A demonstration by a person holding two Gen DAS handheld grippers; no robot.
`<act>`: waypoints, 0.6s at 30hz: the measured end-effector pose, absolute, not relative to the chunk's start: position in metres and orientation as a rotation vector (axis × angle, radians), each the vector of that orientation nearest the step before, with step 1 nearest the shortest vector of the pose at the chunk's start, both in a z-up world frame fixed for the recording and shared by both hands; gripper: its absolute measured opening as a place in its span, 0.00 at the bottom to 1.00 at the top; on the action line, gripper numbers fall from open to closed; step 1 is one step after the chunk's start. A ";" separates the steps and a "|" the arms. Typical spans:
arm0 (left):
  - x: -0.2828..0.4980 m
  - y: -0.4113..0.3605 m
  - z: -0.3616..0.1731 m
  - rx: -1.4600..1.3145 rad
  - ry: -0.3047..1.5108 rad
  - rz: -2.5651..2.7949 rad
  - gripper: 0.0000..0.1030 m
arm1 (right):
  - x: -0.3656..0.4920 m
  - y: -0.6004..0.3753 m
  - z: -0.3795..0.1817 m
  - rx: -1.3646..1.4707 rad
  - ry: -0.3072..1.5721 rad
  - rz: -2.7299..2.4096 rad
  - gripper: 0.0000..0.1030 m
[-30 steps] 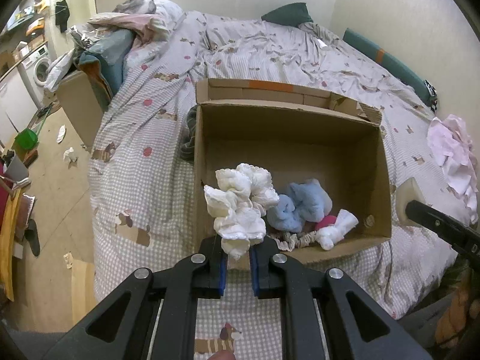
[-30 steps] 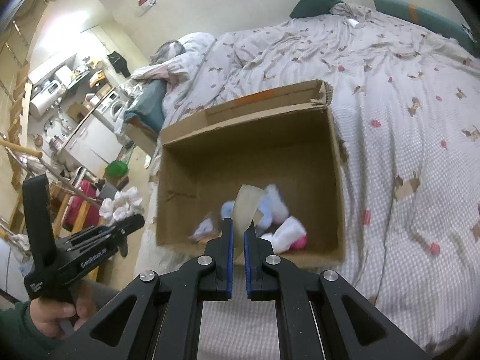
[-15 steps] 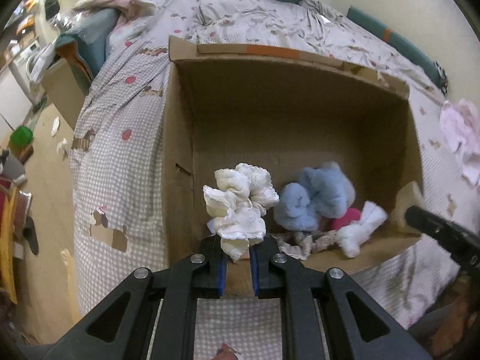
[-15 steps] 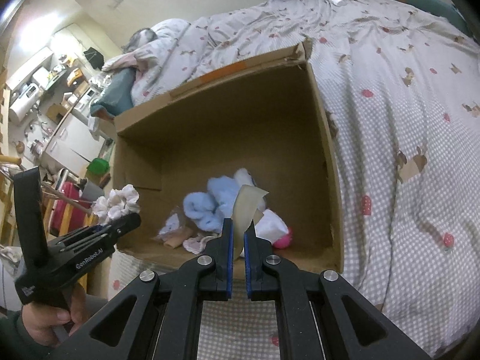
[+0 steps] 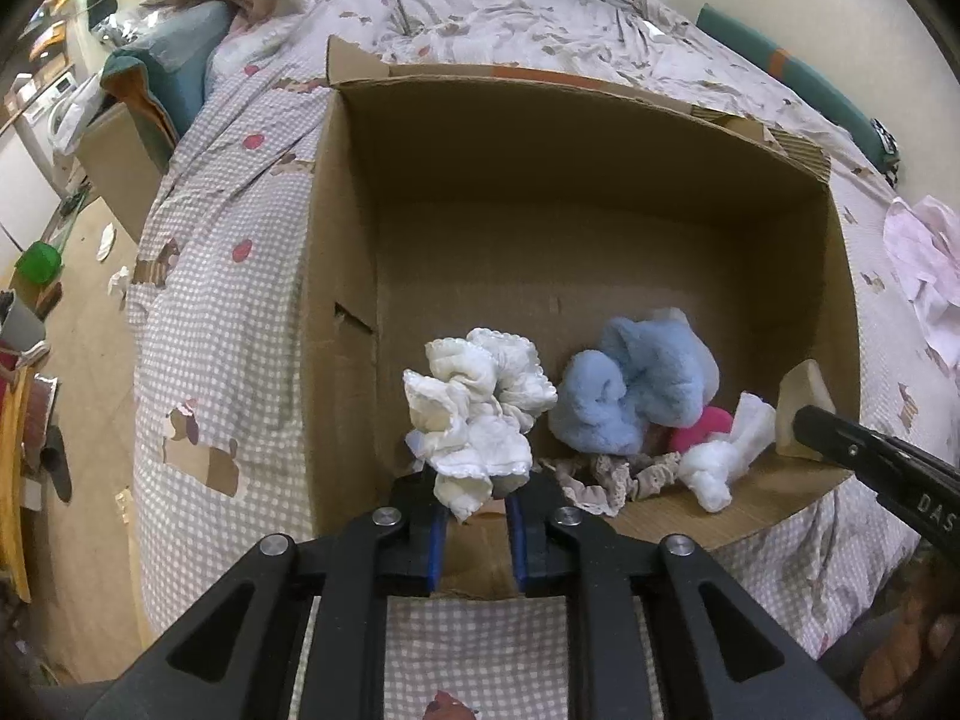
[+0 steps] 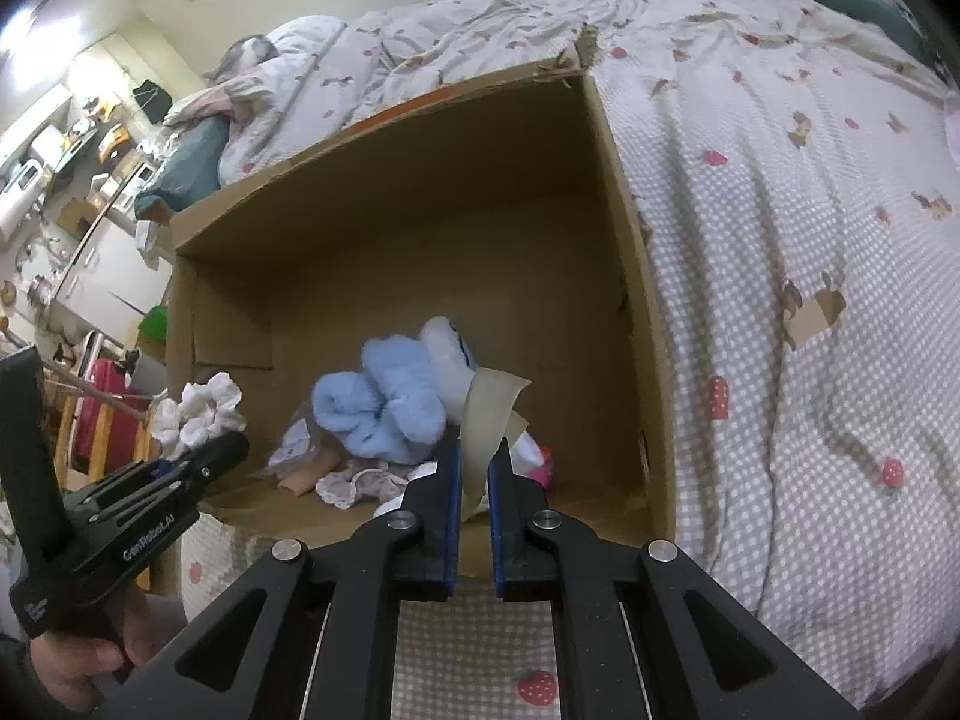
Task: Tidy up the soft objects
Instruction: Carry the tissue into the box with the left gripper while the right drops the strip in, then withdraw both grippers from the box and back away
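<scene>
While you look along the left gripper (image 5: 474, 516), its jaws are clenched on a white ruffled scrunchie (image 5: 477, 414), held just above the near rim of the cardboard box (image 5: 540, 192) resting by the near edge of the bed (image 5: 222, 300). Inside already lie a fluffy blue plush piece (image 5: 636, 396), a knotted white cloth (image 5: 726, 456), something pink (image 5: 699, 429) and lacy beige fabric (image 5: 612, 474), so sorting seems partly done. A crumpled pale pink cloth (image 5: 927, 276) remains on the bed's right edge.

From the right view, your right gripper (image 6: 474, 474) pinches a thin, limp beige strip (image 6: 489, 420) over the box's near edge.
</scene>
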State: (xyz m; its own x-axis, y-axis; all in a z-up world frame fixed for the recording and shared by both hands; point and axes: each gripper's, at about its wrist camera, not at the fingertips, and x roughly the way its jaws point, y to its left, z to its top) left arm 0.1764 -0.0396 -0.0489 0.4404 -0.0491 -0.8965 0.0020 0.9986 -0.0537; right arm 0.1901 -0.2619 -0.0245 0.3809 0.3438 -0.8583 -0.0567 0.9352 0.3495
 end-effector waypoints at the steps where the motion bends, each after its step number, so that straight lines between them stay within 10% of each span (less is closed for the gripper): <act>1: 0.176 -0.040 -0.048 -0.045 1.113 -0.030 0.16 | 0.191 -0.263 -0.025 0.287 1.160 0.256 0.08; 10: 0.173 -0.045 -0.043 -0.033 1.088 -0.049 0.25 | 0.193 -0.273 -0.030 0.315 1.170 0.208 0.19; 15: 0.169 -0.047 -0.037 0.000 1.060 -0.026 0.68 | 0.190 -0.282 -0.026 0.330 1.163 0.180 0.22; 18: 0.166 -0.049 -0.032 0.011 1.044 -0.023 0.72 | 0.188 -0.282 -0.023 0.333 1.152 0.179 0.32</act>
State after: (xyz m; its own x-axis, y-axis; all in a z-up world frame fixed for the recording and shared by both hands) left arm 0.1656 -0.0490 -0.0316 0.5026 -0.0136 -0.8644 0.0245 0.9997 -0.0015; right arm 0.1878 -0.2821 -0.0234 0.3994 0.3076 -0.8636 0.0313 0.9369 0.3482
